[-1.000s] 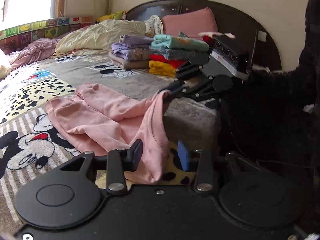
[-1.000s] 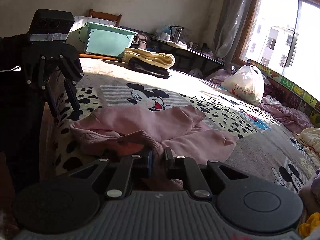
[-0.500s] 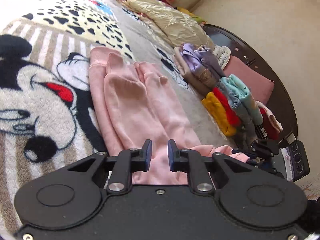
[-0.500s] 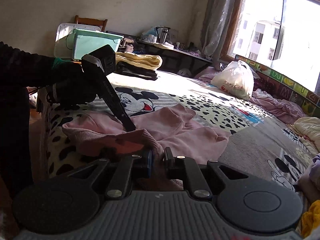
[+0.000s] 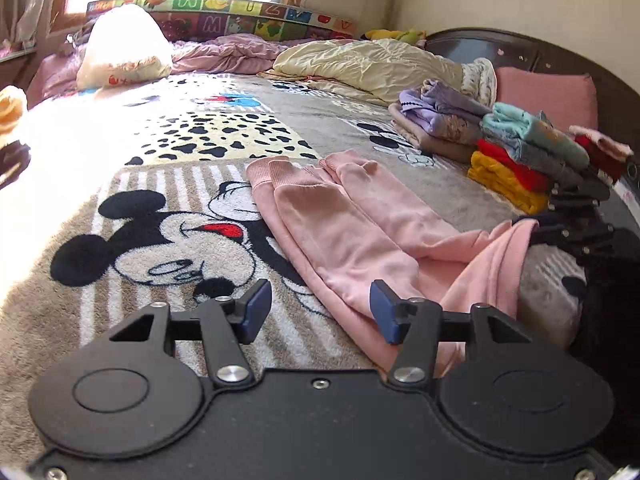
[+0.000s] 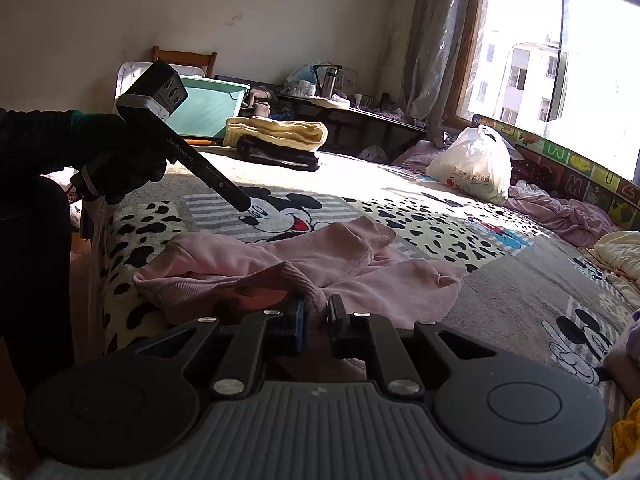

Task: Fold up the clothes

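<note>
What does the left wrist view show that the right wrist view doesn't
Only the left wrist view: the dark headboard, a pink pillow and the full stack of folded clothes.
Only the right wrist view: a teal bin, a chair, a cluttered desk and the person's gloved hand.
Both: the pink garment, the cartoon blanket, the white bag, and the right gripper shut on the garment.

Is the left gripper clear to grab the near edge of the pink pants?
Probably yes. The left gripper is opening, nothing between its jaws, and the pink pants lie just ahead on the blanket with nothing between.
</note>
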A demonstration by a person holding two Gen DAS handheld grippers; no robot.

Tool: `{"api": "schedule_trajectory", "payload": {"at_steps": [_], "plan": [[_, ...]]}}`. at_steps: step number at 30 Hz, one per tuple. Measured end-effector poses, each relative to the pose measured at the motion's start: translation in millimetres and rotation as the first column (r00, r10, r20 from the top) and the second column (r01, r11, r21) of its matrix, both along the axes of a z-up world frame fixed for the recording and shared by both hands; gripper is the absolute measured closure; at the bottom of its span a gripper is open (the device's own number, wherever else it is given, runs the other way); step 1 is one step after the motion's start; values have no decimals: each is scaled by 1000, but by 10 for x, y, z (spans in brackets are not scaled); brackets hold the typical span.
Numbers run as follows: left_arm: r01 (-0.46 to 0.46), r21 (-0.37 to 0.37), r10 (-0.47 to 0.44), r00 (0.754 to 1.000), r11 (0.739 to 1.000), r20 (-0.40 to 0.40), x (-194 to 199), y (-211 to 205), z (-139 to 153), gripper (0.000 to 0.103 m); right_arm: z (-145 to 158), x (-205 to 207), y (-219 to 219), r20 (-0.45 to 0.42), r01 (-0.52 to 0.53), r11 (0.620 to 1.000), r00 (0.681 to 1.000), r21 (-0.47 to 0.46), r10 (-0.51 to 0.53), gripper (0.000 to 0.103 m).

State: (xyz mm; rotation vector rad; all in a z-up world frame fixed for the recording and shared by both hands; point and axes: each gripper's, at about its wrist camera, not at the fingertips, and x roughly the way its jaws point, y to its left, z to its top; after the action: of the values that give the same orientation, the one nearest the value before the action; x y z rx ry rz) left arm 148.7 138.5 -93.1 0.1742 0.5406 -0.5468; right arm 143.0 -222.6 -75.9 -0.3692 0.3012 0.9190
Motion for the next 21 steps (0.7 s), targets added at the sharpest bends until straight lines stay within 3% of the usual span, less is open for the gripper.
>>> {"api": "schedule_trajectory", "payload": {"at_steps": [2,3,4,6,8,10,13,16,18,21], "plan": [[70,179,-88,991,981,99,-282,-167,-89,48,-6,2,-1,-3,2,1000,1000,-3,-2,89],[100,280,-144,980,955,140,-396,-273,-171,48,-6,2,1,-4,4,1000,1000,-4,-4,89],[123,359,-195,966,925,171,-488,-359,-234,48,-8,3,0,-6,5,1000,1000,-4,-5,89],[164,532,-313,928,831,204,-597,-555,-489,48,-8,0,3,-8,6,1000,1000,-3,-6,89],[152,622,-372,897,768,239,-644,-672,-683,48,-12,-4,10,-10,8,1000,1000,-5,-8,89],[126,591,-349,894,797,281,-635,-700,-724,48,-14,5,12,-15,14,1000,1000,-3,-14,89],[86,432,-243,915,898,323,-604,-658,-702,48,-16,35,11,-26,28,1000,999,4,-28,89],[91,408,-241,912,908,333,-580,-661,-659,48,-16,79,-1,-41,45,999,998,20,-45,89],[91,355,-220,913,930,344,-571,-646,-566,48,-17,112,-13,-52,54,998,997,33,-52,89],[100,415,-258,903,904,344,-667,-732,-603,47,-33,158,-29,-66,62,997,996,48,-59,89]]}}
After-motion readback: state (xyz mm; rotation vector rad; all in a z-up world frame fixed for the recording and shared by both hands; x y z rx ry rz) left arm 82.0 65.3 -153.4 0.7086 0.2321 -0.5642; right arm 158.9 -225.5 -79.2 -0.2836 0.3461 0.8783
